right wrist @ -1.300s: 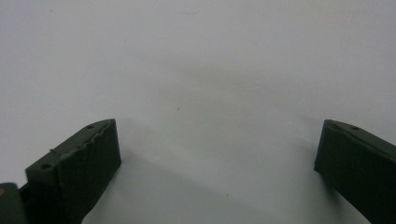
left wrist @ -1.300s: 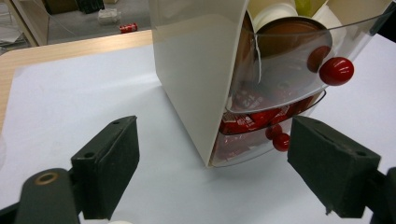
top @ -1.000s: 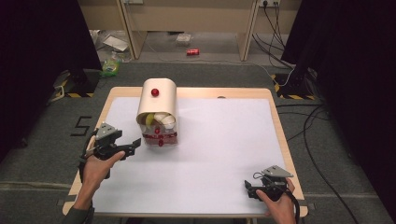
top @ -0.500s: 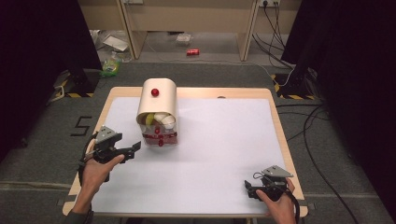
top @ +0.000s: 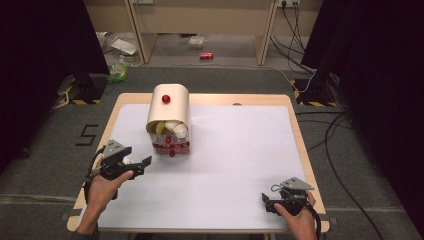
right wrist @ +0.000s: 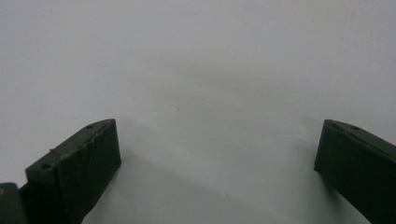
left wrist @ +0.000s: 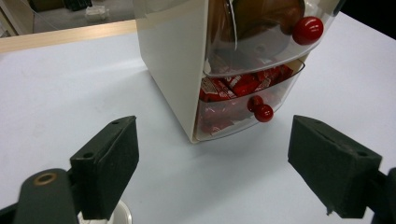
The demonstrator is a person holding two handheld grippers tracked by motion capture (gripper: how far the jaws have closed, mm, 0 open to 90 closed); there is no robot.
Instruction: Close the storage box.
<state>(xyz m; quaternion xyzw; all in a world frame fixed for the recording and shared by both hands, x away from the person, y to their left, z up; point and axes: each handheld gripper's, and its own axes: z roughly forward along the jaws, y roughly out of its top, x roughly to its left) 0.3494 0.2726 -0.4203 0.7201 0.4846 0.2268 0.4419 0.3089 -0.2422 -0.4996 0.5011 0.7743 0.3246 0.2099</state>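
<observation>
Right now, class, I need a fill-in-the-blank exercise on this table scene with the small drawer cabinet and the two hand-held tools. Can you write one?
1. The knobs on the cream, round-topped plastic drawer cabinet are coloured ____.
2. The clear lower drawer holds red ____.
3. The left tool has its jaws ____.
4. The tool nearer the cabinet is the ____ one; the right tool rests near the table's front corner.

Missing words: red; packets; open; left
</observation>
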